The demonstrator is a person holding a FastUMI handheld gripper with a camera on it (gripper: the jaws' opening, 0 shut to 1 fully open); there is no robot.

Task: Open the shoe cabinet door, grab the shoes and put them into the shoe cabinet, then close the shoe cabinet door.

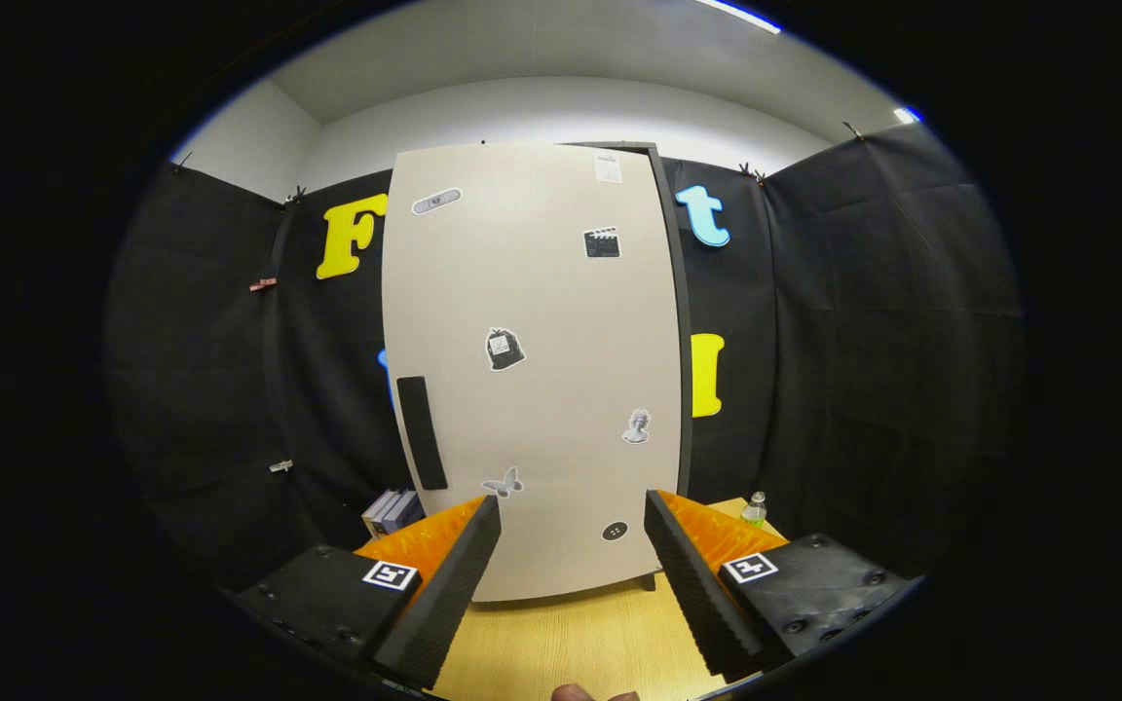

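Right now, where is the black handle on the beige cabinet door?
The black vertical handle sits near the hinge-free left edge of the beige cabinet door, above the open gripper, beyond its left finger.

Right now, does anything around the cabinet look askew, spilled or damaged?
Nothing stands out. The cabinet door looks shut and intact, its stickers flat. A bottle stands upright right of it, books sit left. The hand-held gripper is open, holding nothing.

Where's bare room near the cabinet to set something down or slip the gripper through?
Bare patch: the light wooden tabletop between the open gripper fingers, up to the beige sticker-covered cabinet door. Tighter spots: the stacked books left of the door, and the small clear bottle to its right. The black handle strip is unobstructed.
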